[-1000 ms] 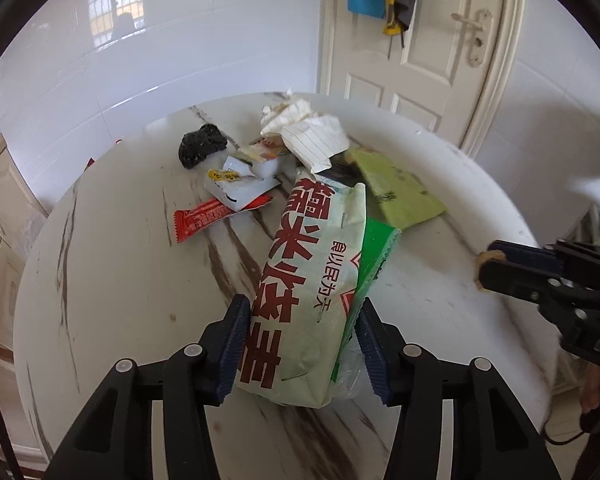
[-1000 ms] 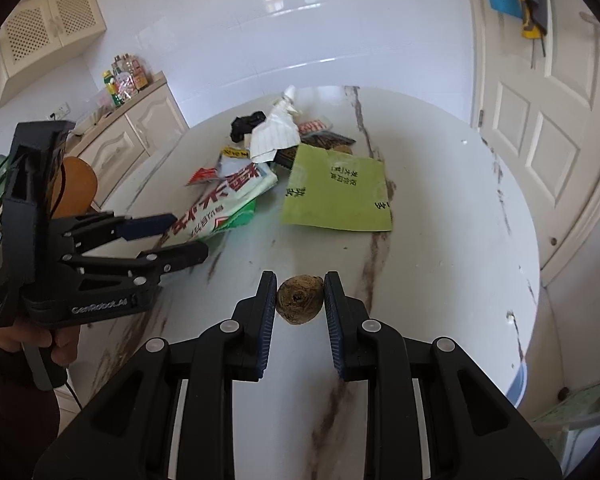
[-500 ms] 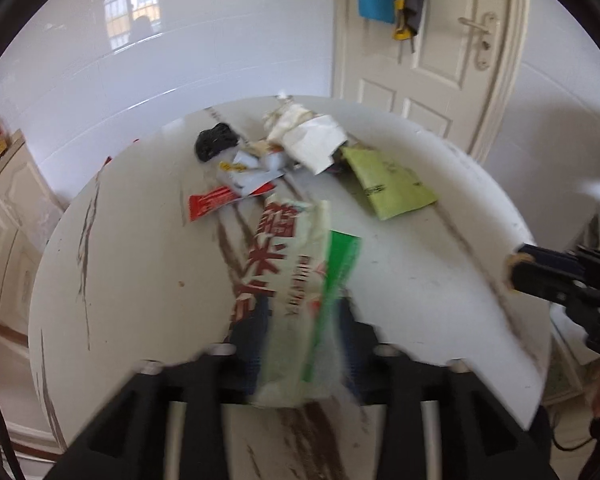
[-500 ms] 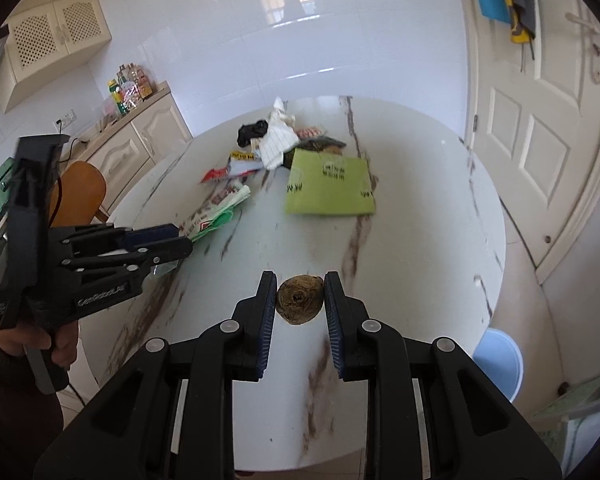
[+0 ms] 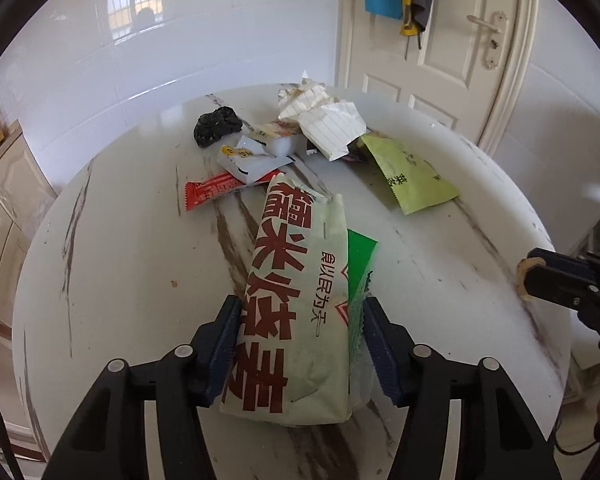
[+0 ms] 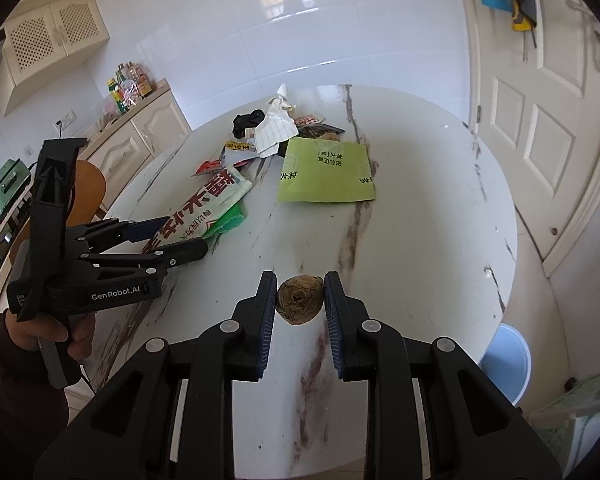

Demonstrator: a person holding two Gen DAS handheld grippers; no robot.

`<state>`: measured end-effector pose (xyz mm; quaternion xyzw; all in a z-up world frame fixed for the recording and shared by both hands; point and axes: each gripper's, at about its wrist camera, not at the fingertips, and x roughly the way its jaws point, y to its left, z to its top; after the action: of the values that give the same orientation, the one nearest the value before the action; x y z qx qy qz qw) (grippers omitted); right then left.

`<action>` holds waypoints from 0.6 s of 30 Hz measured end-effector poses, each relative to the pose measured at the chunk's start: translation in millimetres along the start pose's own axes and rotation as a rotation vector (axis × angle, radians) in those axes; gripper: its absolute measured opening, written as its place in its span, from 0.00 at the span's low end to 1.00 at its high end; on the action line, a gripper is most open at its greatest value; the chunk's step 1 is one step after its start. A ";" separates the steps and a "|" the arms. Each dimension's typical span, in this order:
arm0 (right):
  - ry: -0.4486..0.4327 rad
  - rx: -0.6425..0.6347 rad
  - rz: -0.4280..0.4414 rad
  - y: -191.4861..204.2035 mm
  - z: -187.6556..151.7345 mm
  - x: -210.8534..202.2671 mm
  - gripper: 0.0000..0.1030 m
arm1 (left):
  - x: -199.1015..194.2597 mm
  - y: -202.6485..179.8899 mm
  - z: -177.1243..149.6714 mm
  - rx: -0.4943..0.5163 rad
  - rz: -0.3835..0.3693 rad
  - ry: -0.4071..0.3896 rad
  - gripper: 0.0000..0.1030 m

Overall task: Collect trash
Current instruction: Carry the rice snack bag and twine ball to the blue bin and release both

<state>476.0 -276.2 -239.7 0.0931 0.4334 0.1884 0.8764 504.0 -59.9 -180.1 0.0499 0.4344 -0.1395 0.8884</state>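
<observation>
Both loaded, mid-carry. Left gripper (image 5: 300,344) clamps the bag (image 5: 296,300), its far end ahead over the table (image 5: 112,264). Right gripper (image 6: 300,300) pinches the ball (image 6: 300,299). Next: probably the blue bin (image 6: 508,360), lower right of the right gripper.

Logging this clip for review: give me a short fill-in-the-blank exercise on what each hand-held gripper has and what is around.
1. The left hand-held gripper is shut on a pale bag printed with big ____ characters.
2. The right hand-held gripper is shut on a small round ____ lump.
3. The flat green packet lies on the ____.
4. A ____ bucket stands beside the table.

Missing words: red; brown; table; blue
</observation>
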 end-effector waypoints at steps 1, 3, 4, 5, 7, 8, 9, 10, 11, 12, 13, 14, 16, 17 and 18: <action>-0.001 0.001 0.002 0.1 0.3 0.4 0.22 | -0.2 4.3 -0.6 -0.008 0.002 -0.005 0.52; -0.002 0.000 0.005 1.2 0.0 0.7 0.22 | -3.4 6.5 -2.0 -0.031 -0.015 -0.012 0.51; -0.002 -0.001 0.008 1.5 -0.2 0.6 0.22 | -6.1 6.1 -2.8 -0.035 -0.022 -0.014 0.51; -0.003 -0.004 0.008 2.4 -0.7 0.0 0.22 | -7.7 5.4 -2.5 -0.032 -0.020 -0.013 0.51; -0.005 -0.006 0.012 2.9 -1.5 -1.6 0.22 | -17.9 0.4 -3.0 -0.024 -0.012 -0.033 0.51; -0.009 -0.007 0.013 3.1 -2.1 -3.8 0.22 | -22.7 -2.9 -2.9 -0.022 -0.022 -0.036 0.51; -0.012 -0.007 0.013 2.7 -2.0 -5.4 0.22 | -29.7 -6.1 -2.1 -0.026 -0.028 -0.052 0.51; -0.016 -0.006 0.014 1.8 -2.5 -7.5 0.22 | -36.1 -10.6 -1.3 -0.021 -0.034 -0.061 0.51; -0.023 -0.005 0.012 0.5 -3.0 -10.9 0.22 | -42.6 -15.2 -1.9 -0.016 -0.038 -0.069 0.51; -0.029 -0.004 0.011 -1.2 -3.3 -14.6 0.22 | -48.4 -20.5 -1.5 -0.007 -0.043 -0.083 0.51; -0.036 -0.002 0.011 -2.8 -3.5 -18.6 0.22 | -54.8 -28.4 -0.6 0.007 -0.046 -0.094 0.51; -0.049 0.001 0.006 -5.5 -4.1 -24.8 0.22 | -60.7 -36.5 0.2 0.018 -0.054 -0.105 0.51; -0.063 0.005 0.000 -10.1 -4.9 -34.3 0.22 | -71.2 -57.8 3.3 0.045 -0.077 -0.127 0.51; -0.078 0.010 -0.008 -14.9 -6.1 -42.8 0.22 | -72.8 -65.3 5.0 0.057 -0.083 -0.133 0.51; -0.085 0.012 -0.015 -17.7 -5.6 -48.2 0.22 | -75.4 -75.9 7.2 0.069 -0.088 -0.143 0.51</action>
<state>449.3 -312.1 -214.0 0.1029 0.3977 0.1753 0.8947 443.3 -118.6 -114.0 0.0511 0.3668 -0.1963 0.9079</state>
